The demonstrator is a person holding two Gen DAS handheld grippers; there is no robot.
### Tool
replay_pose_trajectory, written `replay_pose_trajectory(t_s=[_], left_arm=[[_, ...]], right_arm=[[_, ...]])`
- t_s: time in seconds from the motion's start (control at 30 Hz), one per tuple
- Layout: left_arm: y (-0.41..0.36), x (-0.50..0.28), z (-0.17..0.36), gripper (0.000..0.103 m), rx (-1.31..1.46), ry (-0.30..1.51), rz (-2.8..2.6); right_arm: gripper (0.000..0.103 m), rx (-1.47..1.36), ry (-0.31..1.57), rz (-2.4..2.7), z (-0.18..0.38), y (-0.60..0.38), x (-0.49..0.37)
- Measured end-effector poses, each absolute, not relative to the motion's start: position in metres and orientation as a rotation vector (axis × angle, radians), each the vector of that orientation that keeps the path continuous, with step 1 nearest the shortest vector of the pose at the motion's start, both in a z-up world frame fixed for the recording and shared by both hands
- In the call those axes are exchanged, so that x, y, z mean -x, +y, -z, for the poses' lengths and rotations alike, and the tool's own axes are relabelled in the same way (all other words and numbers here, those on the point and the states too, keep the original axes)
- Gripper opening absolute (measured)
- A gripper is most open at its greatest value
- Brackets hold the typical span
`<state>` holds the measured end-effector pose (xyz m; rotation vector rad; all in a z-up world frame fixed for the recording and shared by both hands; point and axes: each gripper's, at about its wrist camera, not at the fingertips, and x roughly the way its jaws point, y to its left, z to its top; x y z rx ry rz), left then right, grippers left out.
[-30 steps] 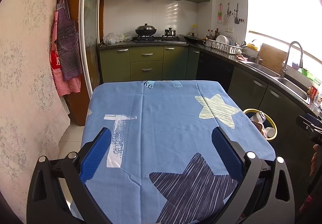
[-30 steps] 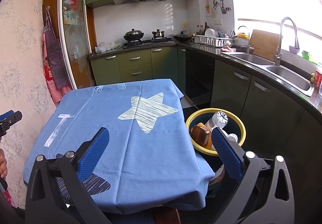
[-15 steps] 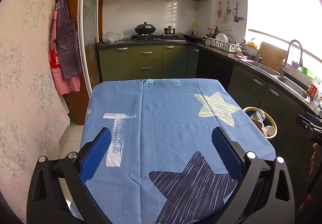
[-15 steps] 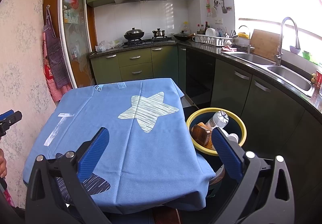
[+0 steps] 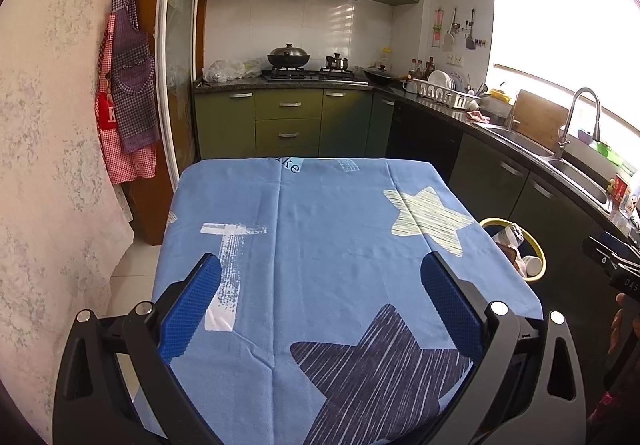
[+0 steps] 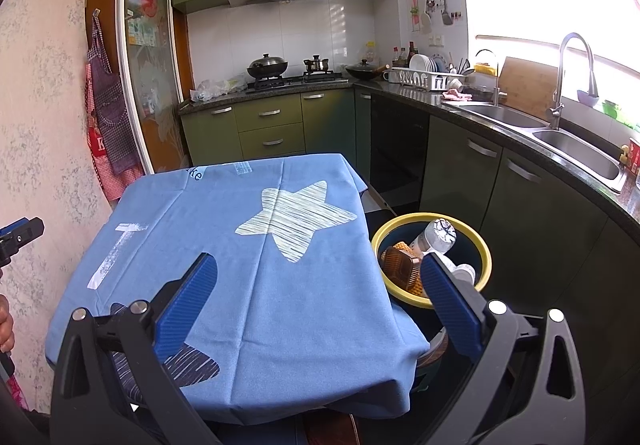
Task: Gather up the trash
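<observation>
Change: almost nothing has moved; against the earlier frames both views sit a touch differently on the same scene, and the tablecloth and bin lie as they did.
Left tool: blue pads wide apart, nothing between them, held over the near end of the surface.
Right tool: blue pads wide apart and empty, held over the near right corner of the surface, its right finger overlapping the bin in this view.
Surface: covered by a blue cloth printed with a pale star, a dark star and a white T shape.
Trash bin: dark with a yellow rim, on the floor just beside the right edge of the surface.
Trash: already in the bin: a plastic bottle lying tilted across the top, a brown ridged piece below it, a small white cup-like item near the right finger.
Background: green cabinets, a wok on the stove, the sink under a bright window, aprons hanging on the left wall.
</observation>
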<state>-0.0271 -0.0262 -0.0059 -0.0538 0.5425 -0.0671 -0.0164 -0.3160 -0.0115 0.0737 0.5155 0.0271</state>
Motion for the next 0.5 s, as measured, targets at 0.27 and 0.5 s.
replay_pose_trajectory(t_s=[0.27,0.5], left_arm=[[-0.025,0.021,0.009,0.098,0.044,0.559,0.054],[-0.003,-0.032,0.033,0.098,0.067,0.654,0.053]], right_arm=[[0.097,-0.073,0.537,-0.047,0.021,-0.313,0.009],[0.097,-0.039,0.587,-0.100,0.027,-0.301,-0.031]])
